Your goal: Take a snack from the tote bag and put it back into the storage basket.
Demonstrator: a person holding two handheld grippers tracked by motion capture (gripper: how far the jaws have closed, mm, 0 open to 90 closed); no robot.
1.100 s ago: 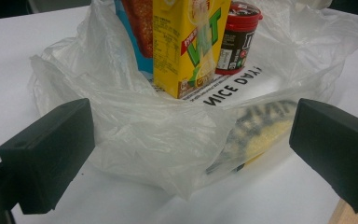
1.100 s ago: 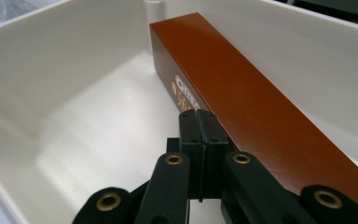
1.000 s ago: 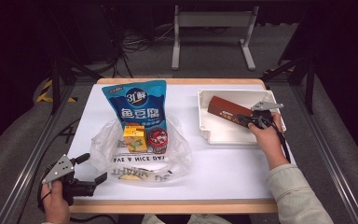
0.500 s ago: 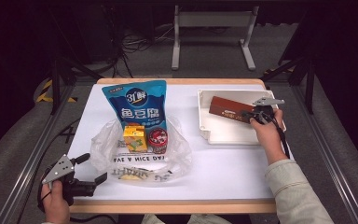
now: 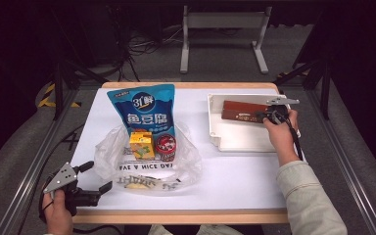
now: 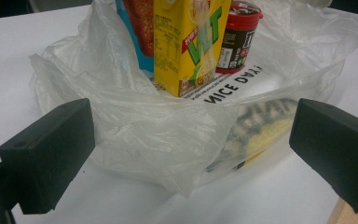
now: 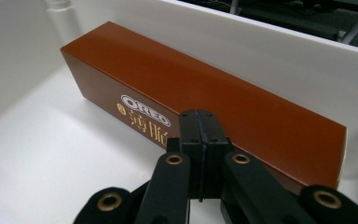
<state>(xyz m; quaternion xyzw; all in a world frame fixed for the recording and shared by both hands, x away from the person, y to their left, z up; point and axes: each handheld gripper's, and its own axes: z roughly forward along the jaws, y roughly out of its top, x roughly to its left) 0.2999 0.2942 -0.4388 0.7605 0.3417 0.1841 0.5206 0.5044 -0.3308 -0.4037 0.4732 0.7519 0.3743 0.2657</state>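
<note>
A white counter [image 5: 235, 171] seen from above, with a person's two hands entering from the near edge, each holding a black two-jaw tool. The right tool [image 5: 269, 116] reaches into a shallow white tray [image 5: 215, 122] at the far right of the counter, where a long brown Oreo box [image 5: 242, 111] lies along the tray's far wall. In the right gripper view the tool's jaws are pressed flat together with nothing between them, their tips [image 7: 199, 128] resting just over the near long edge of the Oreo box [image 7: 205, 88]; whether they touch it cannot be told. The left tool [image 5: 90, 177] sits at the near left corner of the counter, jaws spread wide, pointing at a crumpled clear plastic bag [image 5: 147, 166] just beyond it. Inside the bag stand a yellow drink carton [image 6: 189, 42] and a small red-lidded jar [image 6: 240, 35] side by side, with a blue snack pouch [image 5: 144, 111] lying behind them and reaching past the bag's far edge, and something yellow [image 6: 261, 135] under the printed plastic near the front
</note>
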